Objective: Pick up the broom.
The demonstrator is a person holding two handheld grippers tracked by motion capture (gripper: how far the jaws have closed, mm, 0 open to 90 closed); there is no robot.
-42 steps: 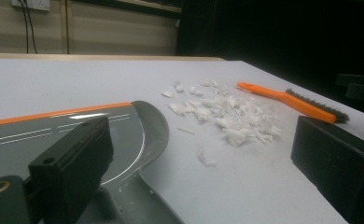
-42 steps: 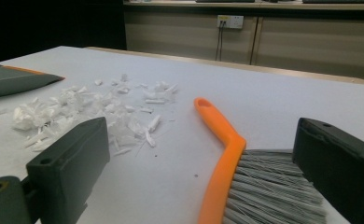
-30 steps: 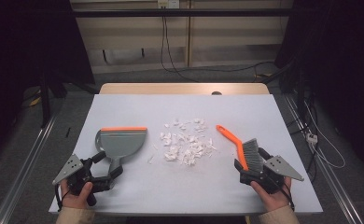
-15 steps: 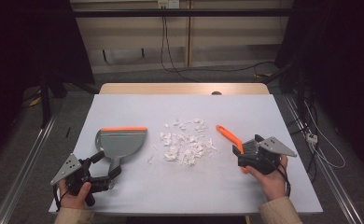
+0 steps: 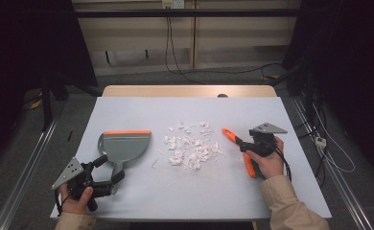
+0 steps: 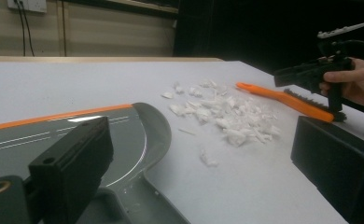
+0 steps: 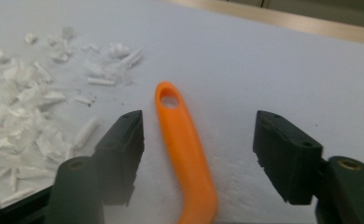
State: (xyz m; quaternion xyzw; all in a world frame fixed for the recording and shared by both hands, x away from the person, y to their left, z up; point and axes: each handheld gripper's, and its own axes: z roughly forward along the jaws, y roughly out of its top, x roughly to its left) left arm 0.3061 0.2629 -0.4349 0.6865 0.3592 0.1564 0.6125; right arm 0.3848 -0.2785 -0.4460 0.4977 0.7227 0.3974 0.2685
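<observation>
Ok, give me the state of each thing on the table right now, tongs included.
Grey plastic dustpan with orange lip: flat on table, handle between open left tongs.
Orange-handled brush: lying flat, handle between right tongs, which have just been closing, not yet gripping.
White paper scraps: loose pile, unswept.

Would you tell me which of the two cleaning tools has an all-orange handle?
The brush at the right gripper; the dustpan is grey, orange only along its front edge.

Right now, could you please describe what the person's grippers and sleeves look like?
Both grippers are black with two blocky black jaws. The left gripper and the right gripper each carry a grey three-cornered plate dotted with small holes. Brass-coloured bushings sit at the jaw bases. A black cable trails from each. The right sleeve is beige.
</observation>
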